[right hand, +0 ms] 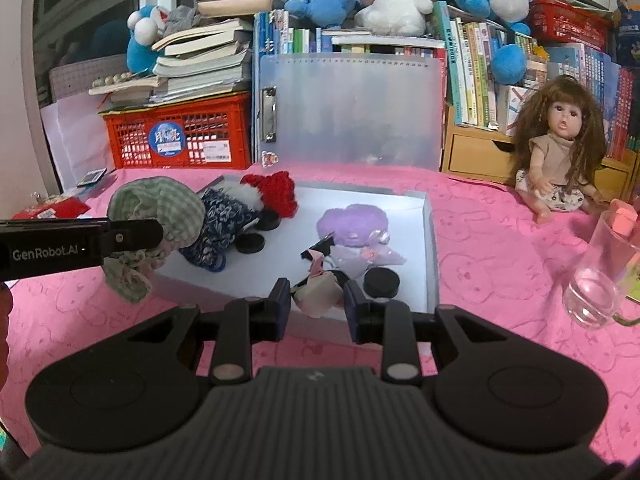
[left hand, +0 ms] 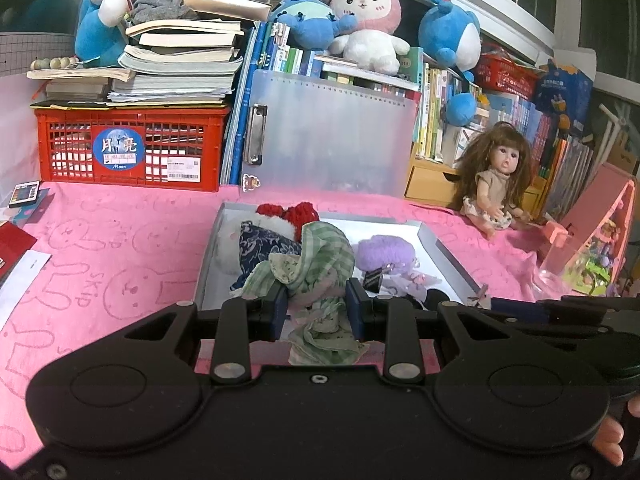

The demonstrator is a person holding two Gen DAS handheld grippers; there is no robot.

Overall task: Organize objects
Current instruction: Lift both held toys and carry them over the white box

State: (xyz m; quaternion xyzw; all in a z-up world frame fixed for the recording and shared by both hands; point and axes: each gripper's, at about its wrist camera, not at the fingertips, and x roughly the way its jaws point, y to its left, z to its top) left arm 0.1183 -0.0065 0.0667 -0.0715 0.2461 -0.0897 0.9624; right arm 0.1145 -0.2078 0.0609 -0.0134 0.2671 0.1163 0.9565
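1. Left tongs point(left hand: 317, 307): clenched on a green checked cloth doll point(left hand: 320, 264), held just above the near left corner of the white tray point(left hand: 434, 240).
2. Right tongs point(right hand: 317, 303): clenched on a small pink-and-white dressed figure point(right hand: 318, 292), at the tray's near edge.
3. White tray, shallow, the landmark for this list. Inside, far left: a navy patterned doll point(right hand: 218, 216) with red knitted piece point(right hand: 276, 192). Inside, centre-right: a purple fluffy doll point(right hand: 354, 224). Black round discs point(right hand: 382, 283) lie loose on the tray floor.
4. Progress, as judged: sorting is midway. Two items are in hand and not yet placed; several remain jumbled in the tray.
5. Worktop: pink cloth point(left hand: 120, 248) with rabbit outlines. Right of the tray: a seated long-haired doll point(right hand: 558, 152) and a clear glass mug point(right hand: 596, 280).
6. Behind the tray: a frosted clipboard folder point(left hand: 332, 136), a red crate point(left hand: 132, 144) under stacked books, shelved books, plush toys on top.
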